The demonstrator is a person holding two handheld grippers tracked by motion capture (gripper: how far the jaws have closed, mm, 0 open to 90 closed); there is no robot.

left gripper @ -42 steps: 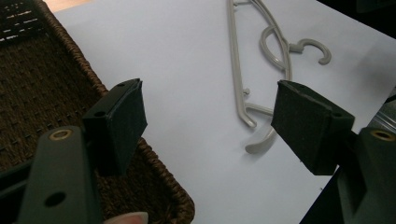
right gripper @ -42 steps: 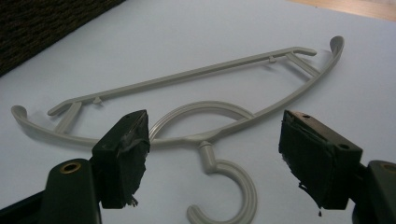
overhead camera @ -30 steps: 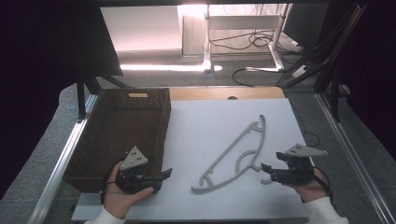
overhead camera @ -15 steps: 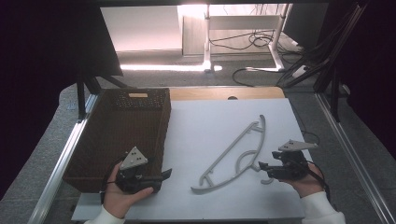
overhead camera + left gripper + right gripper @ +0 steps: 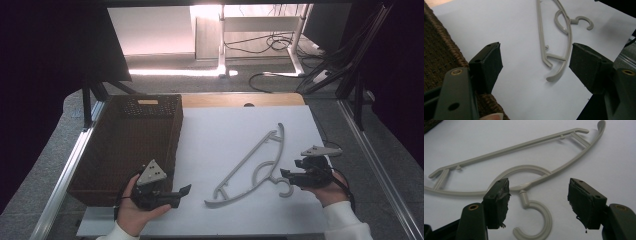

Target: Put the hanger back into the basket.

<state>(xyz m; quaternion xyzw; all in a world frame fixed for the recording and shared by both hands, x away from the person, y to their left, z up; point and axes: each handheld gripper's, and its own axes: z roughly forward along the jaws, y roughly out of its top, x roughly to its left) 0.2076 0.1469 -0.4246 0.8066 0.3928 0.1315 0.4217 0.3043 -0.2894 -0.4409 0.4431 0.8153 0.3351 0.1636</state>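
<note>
The right gripper [image 5: 537, 203] has just been narrowing its jaws, yet the pads stand apart either side of the grey hanger's [image 5: 250, 167] hook without touching it; the hanger lies flat on the white sheet [image 5: 225, 135]. The left gripper [image 5: 175, 192] is released, jaws wide, the hanger's lower tip just beyond its fingers. Beside and behind that gripper sits the brown wicker basket [image 5: 100, 150], nothing visible inside.

Hanger [image 5: 554, 37] top cut by my left gripper view's edge — basket [image 5: 439, 50] cropped at left, mostly out of frame.
</note>
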